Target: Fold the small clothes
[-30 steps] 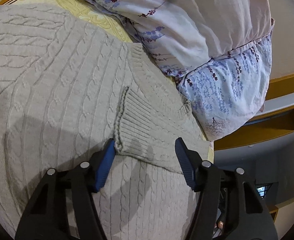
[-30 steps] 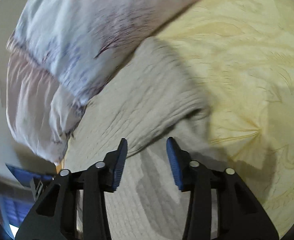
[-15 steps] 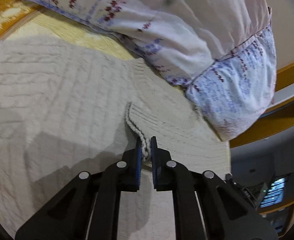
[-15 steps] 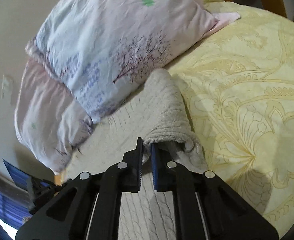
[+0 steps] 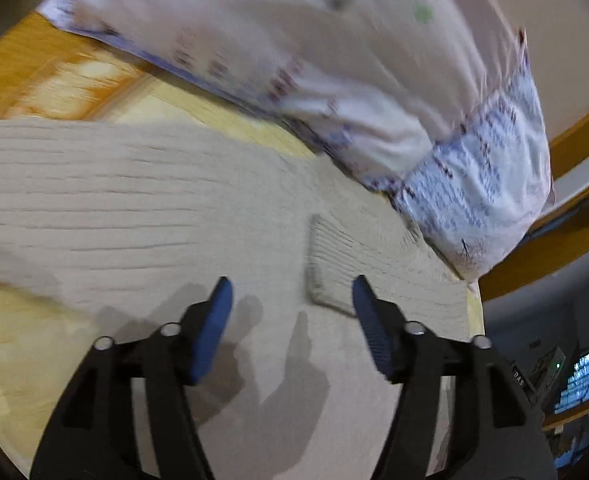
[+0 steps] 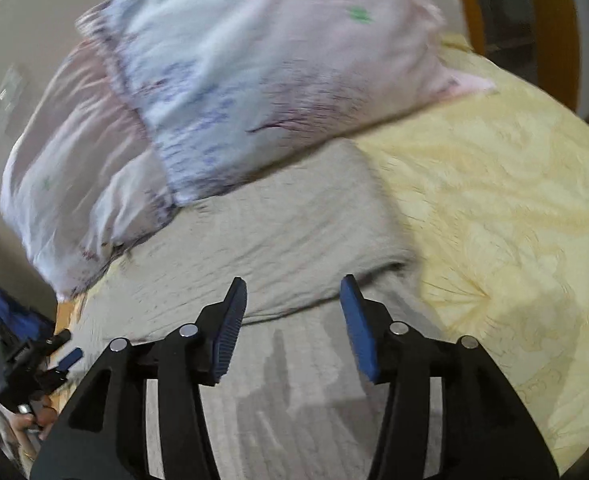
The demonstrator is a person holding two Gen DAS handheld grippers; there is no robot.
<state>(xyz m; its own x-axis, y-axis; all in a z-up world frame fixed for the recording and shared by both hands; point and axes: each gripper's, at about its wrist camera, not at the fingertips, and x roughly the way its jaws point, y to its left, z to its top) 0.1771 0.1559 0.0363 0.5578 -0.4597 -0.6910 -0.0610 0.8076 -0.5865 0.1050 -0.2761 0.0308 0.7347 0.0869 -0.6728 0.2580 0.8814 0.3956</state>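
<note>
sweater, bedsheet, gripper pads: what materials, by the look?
Sweater: thick beige knit, probably wool or acrylic; raised ridges and a ribbed cuff, matte.
Bedsheet: thin woven yellow fabric with a printed pattern, slight sheen, possibly cotton.
Pads: blue, finely ribbed, likely rubber or soft plastic, on black plastic arms.

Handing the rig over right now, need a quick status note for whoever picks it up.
Left tongs: open, holding nothing, over the sweater next to the ribbed cuff.
Right tongs: open, holding nothing, over the folded-in sleeve.
Sweater lies flat on the yellow bedspread, its top edge against the pillows.
Done: on both sides a sleeve lies folded in over the body.
Left: probably fold the body up and square off the bundle; the lower part of the sweater is out of view, so check it first.
</note>
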